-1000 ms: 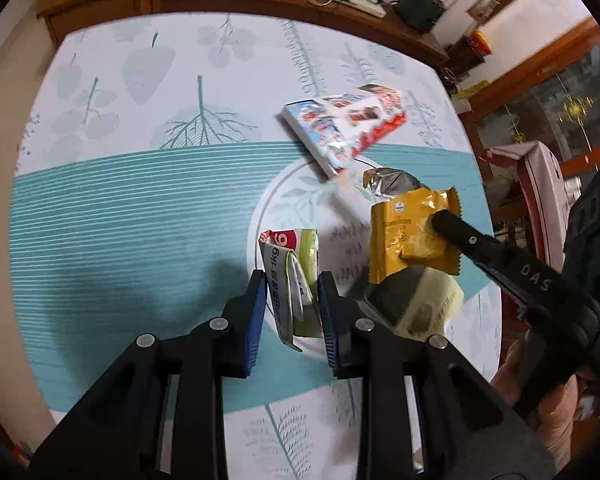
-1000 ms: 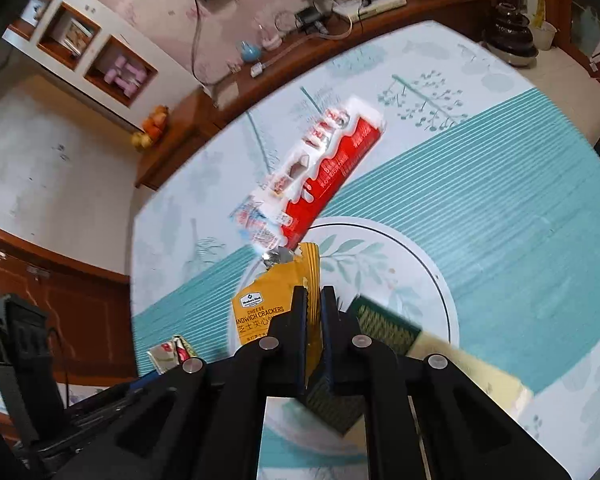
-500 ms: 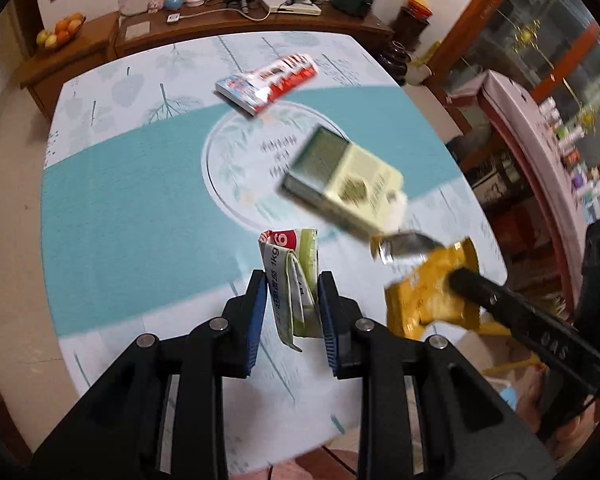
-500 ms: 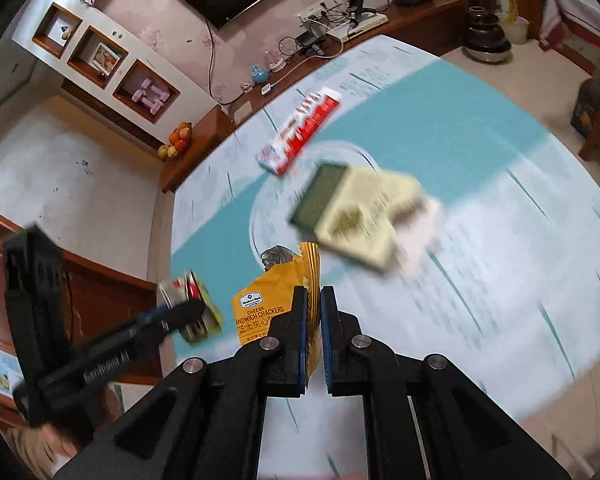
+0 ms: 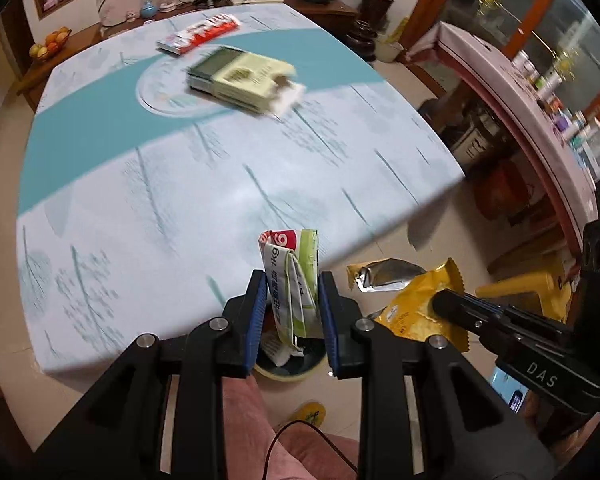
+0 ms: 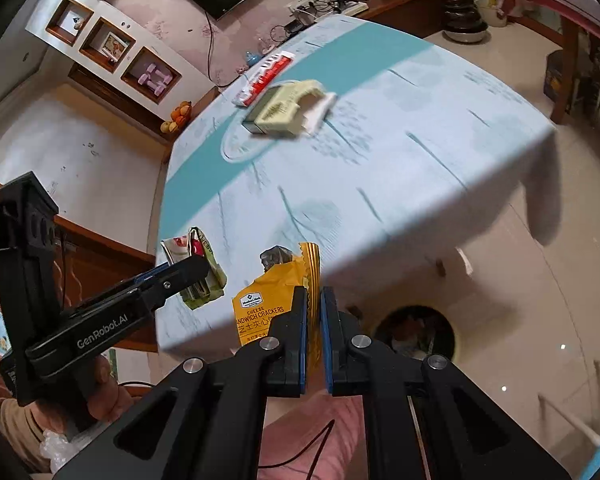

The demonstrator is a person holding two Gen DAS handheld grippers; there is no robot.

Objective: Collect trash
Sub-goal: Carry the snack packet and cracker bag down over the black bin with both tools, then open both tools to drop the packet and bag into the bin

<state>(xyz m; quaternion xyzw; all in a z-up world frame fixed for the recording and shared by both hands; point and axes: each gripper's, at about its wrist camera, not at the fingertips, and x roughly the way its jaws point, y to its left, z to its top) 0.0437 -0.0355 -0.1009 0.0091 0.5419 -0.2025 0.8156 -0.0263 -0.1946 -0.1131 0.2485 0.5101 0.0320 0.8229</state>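
Observation:
My left gripper [image 5: 293, 280] is shut on a folded white and green wrapper [image 5: 294, 276], held off the near edge of the table above a yellow-rimmed trash bin [image 5: 292, 368] on the floor. My right gripper [image 6: 314, 294] is shut on a yellow cheese cracker wrapper [image 6: 274, 296], also past the table's near edge; the bin [image 6: 416, 330] shows below and to its right. The cracker wrapper [image 5: 416, 300] and right gripper also show in the left wrist view. A pale green box [image 5: 240, 76] and a red and white candy wrapper [image 5: 198, 36] lie on the table.
The table [image 5: 180, 184] wears a white and teal patterned cloth. A wooden sideboard [image 5: 260, 4] with cables and a fruit bowl runs behind it. A pink-topped cabinet [image 5: 512, 92] stands to the right. Tiled floor [image 6: 500, 260] surrounds the bin.
Both grippers have drawn back from the table's middle to beyond its near edge, each keeping its wrapper. The bin on the floor has come into view beneath them.

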